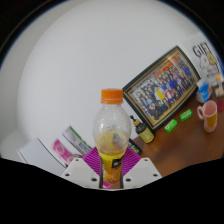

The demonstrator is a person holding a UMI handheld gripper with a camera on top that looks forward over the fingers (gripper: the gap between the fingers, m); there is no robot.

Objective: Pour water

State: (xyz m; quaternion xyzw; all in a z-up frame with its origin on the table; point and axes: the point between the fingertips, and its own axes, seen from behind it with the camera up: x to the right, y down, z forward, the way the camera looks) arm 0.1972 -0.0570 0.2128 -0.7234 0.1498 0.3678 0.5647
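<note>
The tongs (112, 172) pinch a bottle (112, 132) by its base; it stands upright, orange cap (111, 96) pointing up.

bottle (112, 135) between fingers (82, 171) | framed picture (165, 85) behind right | mug (209, 111) beyond it

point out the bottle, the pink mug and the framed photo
bottle (112, 130), gripper view, on its clear body below the orange cap
pink mug (209, 111), gripper view, on its side wall
framed photo (168, 88), gripper view, on the picture inside the frame
</note>
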